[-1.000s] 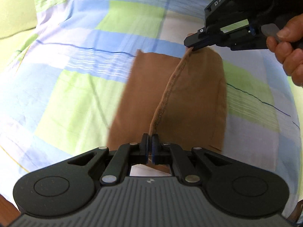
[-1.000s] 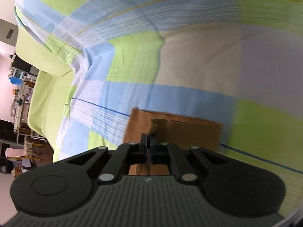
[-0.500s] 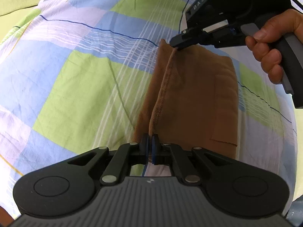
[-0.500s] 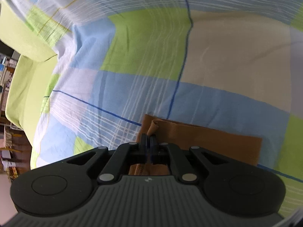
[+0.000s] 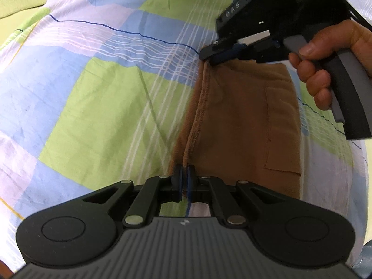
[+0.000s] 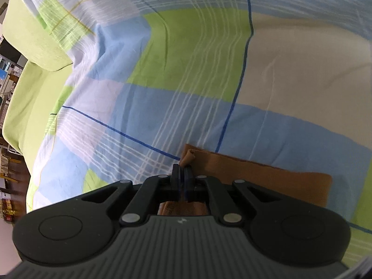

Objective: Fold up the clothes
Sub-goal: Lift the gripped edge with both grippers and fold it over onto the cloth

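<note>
Brown garment (image 5: 244,121) lies folded flat on the checked bedsheet (image 5: 97,107), stitched hem running along its left edge. Left gripper (image 5: 183,176) pinches the near end of that hem, jaws almost together with cloth between the pads. Right gripper (image 5: 212,57), held in a hand (image 5: 325,60), sits at the hem's far corner; its jaws are opening, a bunched fold of cloth between them.
</note>
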`<state>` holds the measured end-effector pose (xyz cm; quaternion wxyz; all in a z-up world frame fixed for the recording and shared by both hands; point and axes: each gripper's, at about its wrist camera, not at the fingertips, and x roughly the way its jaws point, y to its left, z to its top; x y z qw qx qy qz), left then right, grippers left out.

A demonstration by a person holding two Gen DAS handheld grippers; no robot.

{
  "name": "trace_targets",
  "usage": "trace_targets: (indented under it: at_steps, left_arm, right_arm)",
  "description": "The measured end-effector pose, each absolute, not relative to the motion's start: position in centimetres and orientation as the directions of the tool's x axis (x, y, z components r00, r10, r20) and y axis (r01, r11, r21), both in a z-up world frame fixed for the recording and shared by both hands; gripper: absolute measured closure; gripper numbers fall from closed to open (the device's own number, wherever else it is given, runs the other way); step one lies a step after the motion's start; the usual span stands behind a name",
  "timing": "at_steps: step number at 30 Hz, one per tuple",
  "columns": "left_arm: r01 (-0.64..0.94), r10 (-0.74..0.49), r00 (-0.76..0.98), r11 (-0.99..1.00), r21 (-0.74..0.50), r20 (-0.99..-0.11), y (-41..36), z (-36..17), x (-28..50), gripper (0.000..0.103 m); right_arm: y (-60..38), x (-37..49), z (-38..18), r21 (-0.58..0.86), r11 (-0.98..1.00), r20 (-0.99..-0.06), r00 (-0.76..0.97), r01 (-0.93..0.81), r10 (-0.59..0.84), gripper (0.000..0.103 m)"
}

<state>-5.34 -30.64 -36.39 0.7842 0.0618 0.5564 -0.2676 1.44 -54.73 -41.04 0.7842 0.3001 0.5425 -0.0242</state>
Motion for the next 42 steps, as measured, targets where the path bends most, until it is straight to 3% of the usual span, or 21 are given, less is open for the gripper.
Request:
trace_targets:
  at_steps: [2, 4, 6, 7, 9, 10, 21, 22, 23, 42]
  left_arm:
    - [0.498, -0.344, 0.241, 0.847, -0.189, -0.908, -30.4, -36.0, -5.5, 0.097]
    - [0.505, -0.346, 0.231, 0.841, -0.192, -0.909, -30.1, -35.8, -5.5, 0.097]
    - [0.517, -0.349, 0.221, 0.834, -0.194, -0.911, -30.2, -35.9, -5.5, 0.097]
    - [0.524, -0.348, 0.218, 0.83, -0.192, -0.912, -30.3, -36.0, -5.4, 0.097]
    - [0.534, -0.347, 0.216, 0.824, -0.187, -0.913, -30.6, -36.1, -5.3, 0.097]
    - [0.537, -0.349, 0.216, 0.823, -0.188, -0.912, -30.7, -36.1, -5.2, 0.097]
    - [0.539, -0.361, 0.215, 0.818, -0.198, -0.907, -31.1, -37.1, -4.6, 0.097]
    - [0.543, -0.364, 0.214, 0.816, -0.199, -0.907, -31.0, -37.1, -4.6, 0.098]
    - [0.546, -0.366, 0.213, 0.813, -0.201, -0.906, -31.0, -37.1, -4.6, 0.099]
    - [0.609, -0.38, 0.23, 0.775, -0.172, -0.896, -30.3, -37.4, -4.9, 0.103]
  right_arm:
    - [-55.1, 1.4, -40.2, 0.478, 0.797, -0.845, 0.44, 0.369, 0.303, 0.05]
    - [-55.0, 1.0, -38.5, 0.425, 0.836, -0.849, 0.473, 0.348, 0.235, 0.037]
    - [-55.2, 0.4, -37.3, 0.396, 0.86, -0.845, 0.494, 0.321, 0.205, 0.037]
    - [-55.5, 0.0, -37.1, 0.393, 0.866, -0.848, 0.485, 0.308, 0.213, 0.038]
    - [-55.9, -0.4, -37.0, 0.392, 0.873, -0.856, 0.463, 0.292, 0.23, 0.057]
    - [-56.3, -0.6, -37.4, 0.402, 0.869, -0.862, 0.441, 0.289, 0.252, 0.072]
    - [-56.0, 2.0, -39.7, 0.446, 0.828, -0.867, 0.396, 0.34, 0.304, 0.074]
    - [-55.8, 2.2, -40.0, 0.428, 0.833, -0.877, 0.384, 0.351, 0.289, 0.081]
    - [-55.8, 2.2, -40.2, 0.414, 0.839, -0.881, 0.386, 0.353, 0.273, 0.101]
    - [-54.2, 2.3, -40.2, 0.398, 0.863, -0.863, 0.447, 0.311, 0.236, 0.101]
